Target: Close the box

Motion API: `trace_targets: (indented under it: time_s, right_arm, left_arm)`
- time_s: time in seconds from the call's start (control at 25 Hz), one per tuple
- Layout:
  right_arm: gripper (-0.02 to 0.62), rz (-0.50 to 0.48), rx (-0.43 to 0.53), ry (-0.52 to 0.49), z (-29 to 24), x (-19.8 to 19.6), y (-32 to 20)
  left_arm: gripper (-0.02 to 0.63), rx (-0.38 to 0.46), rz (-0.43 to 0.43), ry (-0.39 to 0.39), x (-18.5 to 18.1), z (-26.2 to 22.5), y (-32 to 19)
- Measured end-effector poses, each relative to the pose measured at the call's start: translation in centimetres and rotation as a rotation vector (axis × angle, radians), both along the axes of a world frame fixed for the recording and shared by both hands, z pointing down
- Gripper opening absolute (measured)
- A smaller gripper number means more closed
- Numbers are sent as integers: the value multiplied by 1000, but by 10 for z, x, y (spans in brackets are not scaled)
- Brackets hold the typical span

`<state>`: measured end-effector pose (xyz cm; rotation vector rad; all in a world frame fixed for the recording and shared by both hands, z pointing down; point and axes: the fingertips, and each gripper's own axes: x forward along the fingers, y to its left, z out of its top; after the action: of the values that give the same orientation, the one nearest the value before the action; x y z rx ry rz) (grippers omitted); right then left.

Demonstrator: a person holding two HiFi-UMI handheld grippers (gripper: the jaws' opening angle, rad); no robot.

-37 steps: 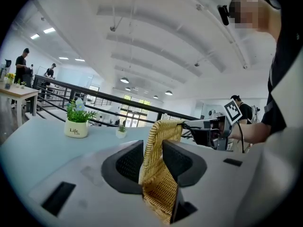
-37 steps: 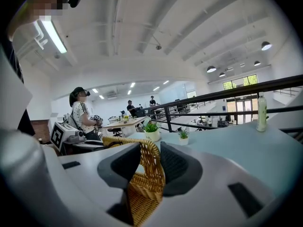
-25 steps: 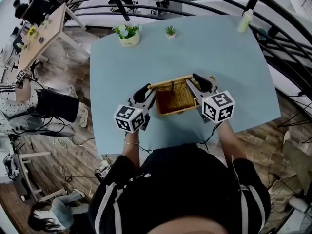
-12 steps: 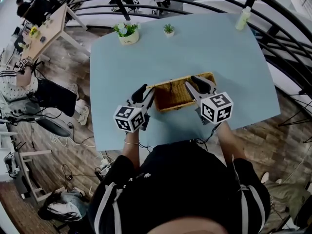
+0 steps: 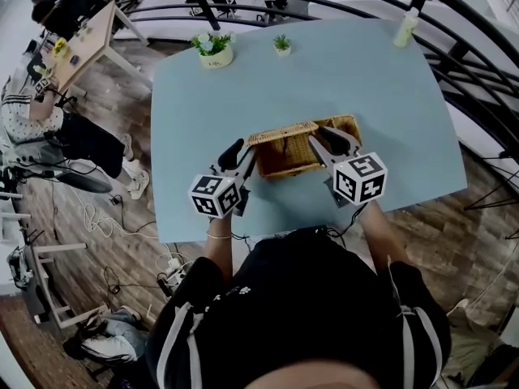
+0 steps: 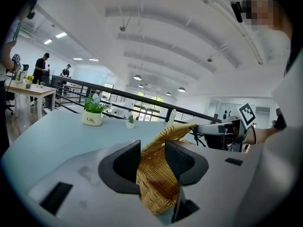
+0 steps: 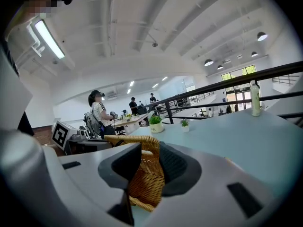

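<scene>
A woven wicker box (image 5: 296, 159) sits on the light blue table (image 5: 340, 71) just in front of me. Its wicker lid (image 5: 282, 131) is tilted up over the opening. My left gripper (image 5: 243, 156) holds the lid's left end, and in the left gripper view the wicker (image 6: 155, 186) fills the gap between the pads of the left gripper (image 6: 152, 161). At the lid's right end is my right gripper (image 5: 326, 139). In the right gripper view the woven rim (image 7: 144, 183) is pinched between the jaws of the right gripper (image 7: 150, 162).
At the table's far edge stand a white pot with a flowering plant (image 5: 215, 53), a small green plant (image 5: 281, 45) and a pale bottle (image 5: 407, 29). A black railing (image 5: 454, 47) curves behind the table. People sit at a desk (image 5: 77, 43) far left.
Both grippers have moved a little away from me with the lid. The lid now hides more of the box's inside than a second ago.
</scene>
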<state>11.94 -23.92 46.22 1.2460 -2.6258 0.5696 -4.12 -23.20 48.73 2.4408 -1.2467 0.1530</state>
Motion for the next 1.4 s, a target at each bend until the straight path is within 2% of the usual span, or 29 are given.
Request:
trace_targets:
  time_s: [1.4]
  right_arm:
    - [114, 34, -148, -51, 53, 9, 39]
  left_arm:
    - [140, -115, -22, 44, 8, 41, 43]
